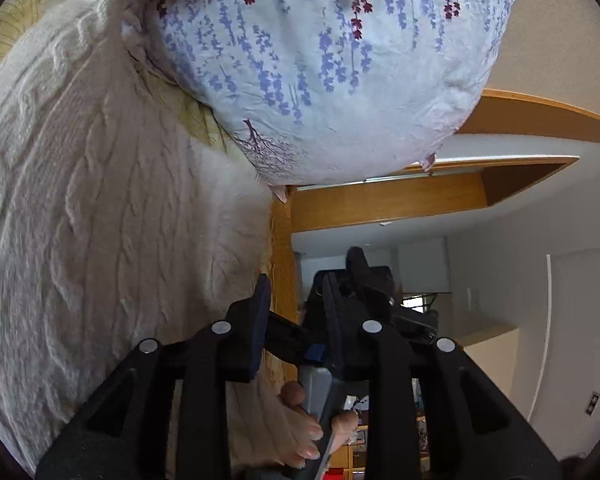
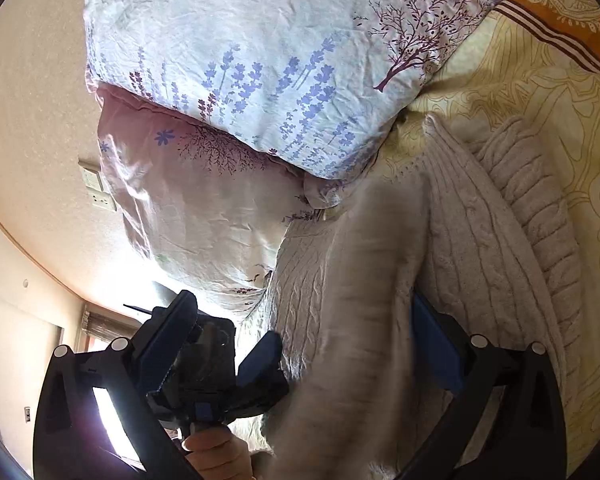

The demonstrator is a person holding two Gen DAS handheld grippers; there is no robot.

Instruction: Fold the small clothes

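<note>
A white cable-knit sweater lies on the bed and fills the left of the left wrist view. My left gripper is held beside it with its jaws a narrow gap apart and nothing visibly between them. The sweater also shows in the right wrist view, where a blurred fold of it hangs between the wide-open jaws of my right gripper. The other gripper, held in a hand, appears at lower left of the right wrist view.
A floral pillow lies at the head of the bed, over a pink one. A yellow patterned bedsheet lies under the sweater. The wooden bed frame and the room walls lie beyond.
</note>
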